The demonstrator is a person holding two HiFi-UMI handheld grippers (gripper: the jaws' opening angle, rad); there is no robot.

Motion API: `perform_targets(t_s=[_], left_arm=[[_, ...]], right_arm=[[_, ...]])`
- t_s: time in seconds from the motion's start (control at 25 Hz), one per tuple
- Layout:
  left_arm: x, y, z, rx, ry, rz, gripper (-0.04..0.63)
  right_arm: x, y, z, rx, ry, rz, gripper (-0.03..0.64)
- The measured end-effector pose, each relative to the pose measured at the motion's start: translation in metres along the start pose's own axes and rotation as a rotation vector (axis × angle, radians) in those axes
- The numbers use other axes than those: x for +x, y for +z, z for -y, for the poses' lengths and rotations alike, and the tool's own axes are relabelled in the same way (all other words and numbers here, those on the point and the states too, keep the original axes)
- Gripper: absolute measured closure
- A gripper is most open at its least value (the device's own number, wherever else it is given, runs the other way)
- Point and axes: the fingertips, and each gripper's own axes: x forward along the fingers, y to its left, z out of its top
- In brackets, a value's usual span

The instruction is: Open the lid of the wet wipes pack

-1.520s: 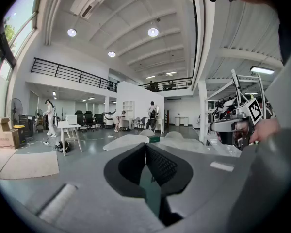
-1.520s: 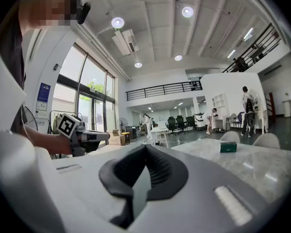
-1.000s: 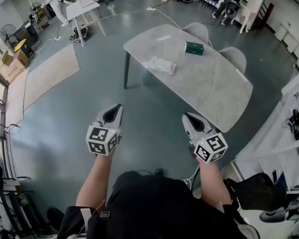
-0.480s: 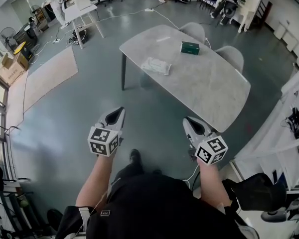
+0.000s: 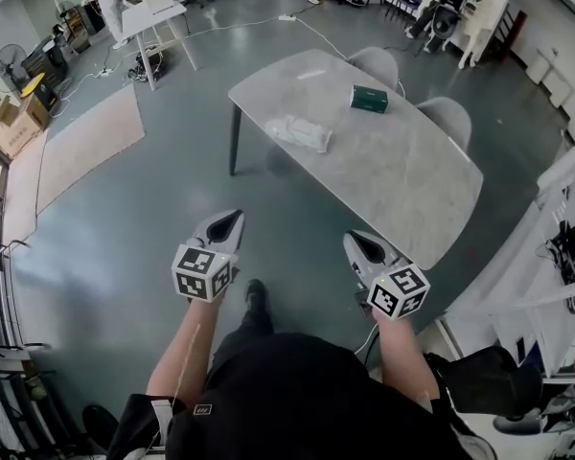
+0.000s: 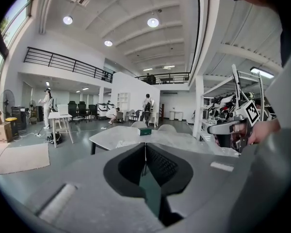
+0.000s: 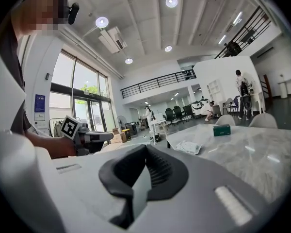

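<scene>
Now slightly nearer than a second ago, the wet wipes pack (image 5: 300, 132) lies on the table (image 5: 412, 180), well ahead of both tools. Left gripper (image 5: 232, 218) and right gripper (image 5: 353, 242), lowered a little, are clenched on nothing; approach continues, lid untouched.

1. Wet wipes pack (image 5: 300, 132) lies on the tabletop (image 5: 402, 180) near its left edge, with the box (image 5: 370, 99) further back and to the right.
2. Chairs (image 5: 379, 63) are behind the tabletop.
3. Left tongs (image 5: 232, 216) and right tongs (image 5: 350, 240) are out front, well apart from it.
</scene>
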Motion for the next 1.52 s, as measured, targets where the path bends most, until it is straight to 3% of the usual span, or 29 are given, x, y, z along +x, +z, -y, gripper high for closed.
perform_targets(t_s=[0.6, 1.0, 1.24, 1.52], left_arm=[[0.115, 0.016, -0.135, -0.051, -0.109, -0.010, 0.583], [0.147, 0.009, -0.246, -0.088, -0.130, -0.029, 0.583], [0.166, 0.010, -0.274, -0.075, -0.158, -0.038, 0.583], [0.209, 0.009, -0.273, -0.074, -0.204, -0.060, 0.583]], right_arm=[[0.171, 0.017, 0.036, 0.012, -0.046, -0.114, 0.615], [0.299, 0.029, 0.029, 0.004, -0.044, -0.170, 0.615], [0.325, 0.030, 0.032, 0.017, -0.072, -0.171, 0.615], [0.326, 0.026, 0.076, 0.064, -0.135, -0.174, 0.615]])
